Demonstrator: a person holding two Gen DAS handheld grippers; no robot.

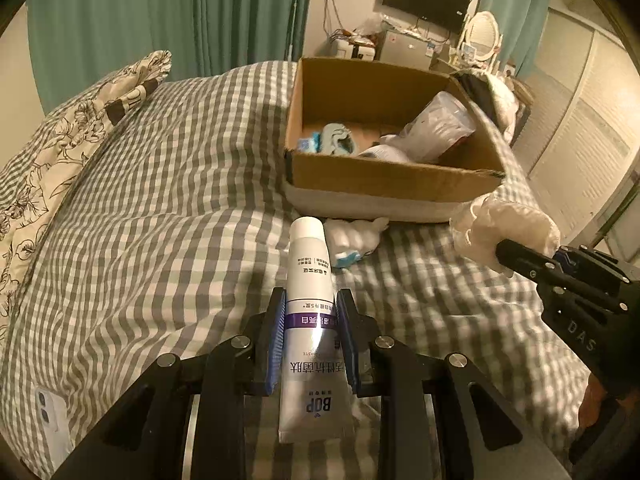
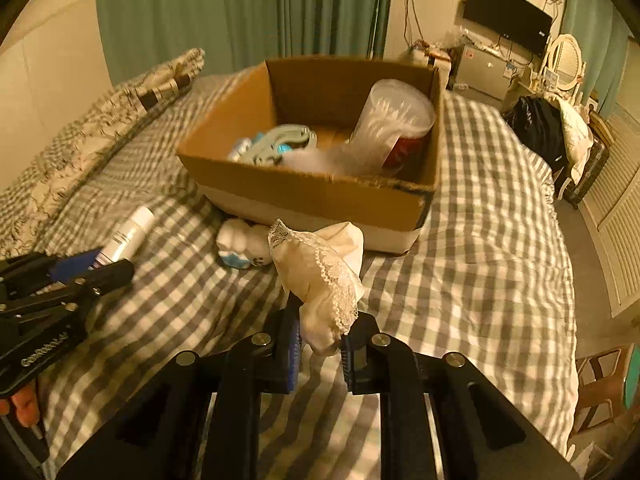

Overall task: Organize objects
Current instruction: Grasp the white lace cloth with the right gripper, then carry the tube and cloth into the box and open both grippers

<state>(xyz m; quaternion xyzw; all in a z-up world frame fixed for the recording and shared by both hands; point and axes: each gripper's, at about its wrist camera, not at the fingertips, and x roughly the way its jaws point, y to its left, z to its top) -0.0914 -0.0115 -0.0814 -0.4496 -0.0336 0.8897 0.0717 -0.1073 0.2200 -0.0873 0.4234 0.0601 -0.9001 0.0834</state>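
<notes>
1. We see the left tongs (image 1: 310,334) pinching a white toothpaste tube (image 1: 310,280) about its middle, the blue pads pressed on both sides; the cap end points away toward the cardboard box (image 1: 384,182), and the crimped end lies back between the black arms.
2. We see the right tongs (image 2: 320,344) pressed together on a cream, lace-edged cloth (image 2: 320,276), which bunches upward from the pads and hangs clear of the bed; in the left wrist view the same cloth (image 1: 504,232) sits at the tip of the right tongs (image 1: 508,258).
3. The box rests on the grey-and-white checked bedcover (image 1: 160,200). Inside it we note a clear tub of cotton swabs (image 2: 394,120), tilted against the right wall, and a pale blue item (image 2: 280,140) we cannot identify.
4. A small white soft toy (image 2: 240,246) lies on the cover just in front of the box, between the two tongs.
5. A phone in a white case (image 1: 50,412) lies on the cover at the left; a patterned pillow (image 1: 80,120) sits beyond it.
</notes>
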